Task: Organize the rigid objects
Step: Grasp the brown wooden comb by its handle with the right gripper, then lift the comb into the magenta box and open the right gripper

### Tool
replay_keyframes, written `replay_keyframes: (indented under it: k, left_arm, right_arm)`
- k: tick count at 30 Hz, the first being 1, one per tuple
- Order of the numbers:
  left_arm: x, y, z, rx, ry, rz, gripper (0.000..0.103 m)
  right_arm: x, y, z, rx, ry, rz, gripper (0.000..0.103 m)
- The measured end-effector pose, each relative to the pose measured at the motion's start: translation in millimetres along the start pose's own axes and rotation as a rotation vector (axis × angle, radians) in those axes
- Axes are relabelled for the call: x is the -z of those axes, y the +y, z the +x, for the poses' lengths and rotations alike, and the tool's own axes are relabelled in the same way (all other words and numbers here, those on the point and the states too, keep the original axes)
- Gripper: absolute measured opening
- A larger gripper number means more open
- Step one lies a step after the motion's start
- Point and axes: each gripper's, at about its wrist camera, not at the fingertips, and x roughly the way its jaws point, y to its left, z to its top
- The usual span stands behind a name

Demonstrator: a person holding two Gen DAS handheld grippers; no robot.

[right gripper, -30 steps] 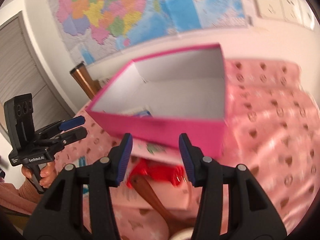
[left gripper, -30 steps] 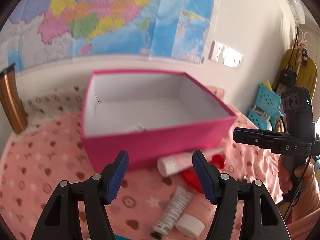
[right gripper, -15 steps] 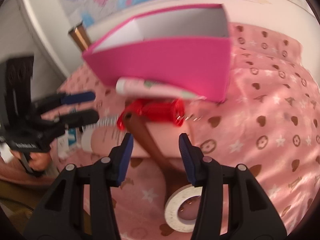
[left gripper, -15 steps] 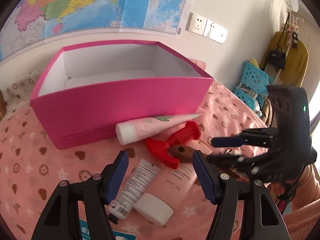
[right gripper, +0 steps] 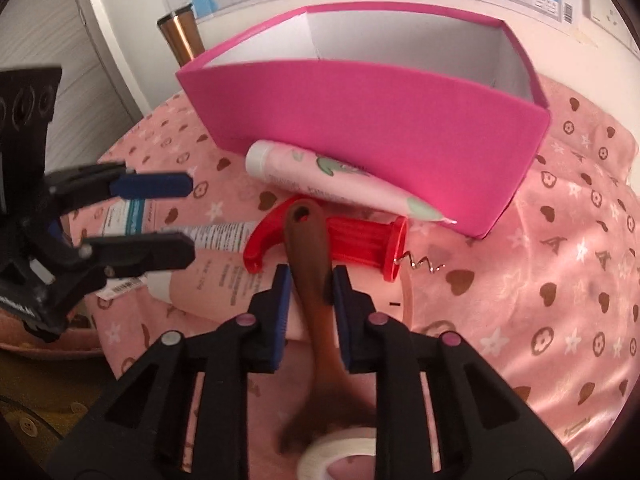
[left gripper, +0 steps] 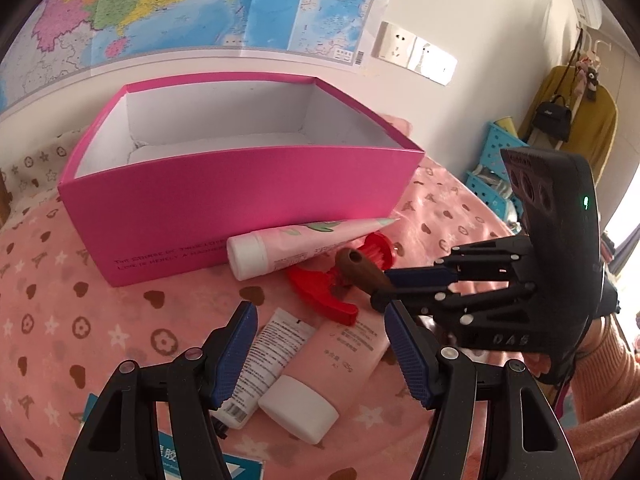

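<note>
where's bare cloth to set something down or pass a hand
Bare cloth lies left of the pink box and right of the corkscrew. In front of the box it is crowded: tubes, corkscrew, and wooden spoon between the closing right tongs.

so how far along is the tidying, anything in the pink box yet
Barely started: nothing can be seen inside the pink box, though its floor is mostly hidden. In hand: the right gripper is closing on the wooden spoon handle. Left on the cloth: red corkscrew, three tubes, tape roll. The left gripper holds nothing.
</note>
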Motion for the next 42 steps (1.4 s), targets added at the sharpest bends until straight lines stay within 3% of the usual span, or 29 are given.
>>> replay_keyframes:
  k: [9, 13, 18, 29, 38, 42]
  left_arm:
    - [0.6, -23.4, 10.3, 0.148, 0.016, 0.080, 0.065]
    - [0.6, -27.4, 23.0, 0.175, 0.046, 0.085, 0.045]
    - [-5.9, -30.4, 33.2, 0.190, 0.041, 0.083, 0.032]
    - [-5.9, -27.9, 45.2, 0.152, 0.045, 0.094, 0.026]
    - [-16.8, -31.1, 30.1, 0.190, 0.015, 0.094, 0.026]
    - [-39.2, -41.0, 13.6, 0.185, -0.050, 0.144, 0.026]
  right_arm:
    - [-8.2, -2.7, -18.4, -0.123, -0.118, 0.105, 0.022]
    - [-12.7, 1.8, -15.3, -0.140, -0.125, 0.109, 0.022]
    - [-13.8, 7.0, -15.0, -0.165, -0.123, 0.096, 0.022]
    - [-22.0, 1.3, 6.3, -0.157, -0.047, 0.098, 0.025]
    - [-27.5, 6.3, -20.6, -0.120, -0.116, 0.073, 0.024]
    - [-43.5, 9.0, -52.0, -0.099, -0.188, 0.055, 0.023]
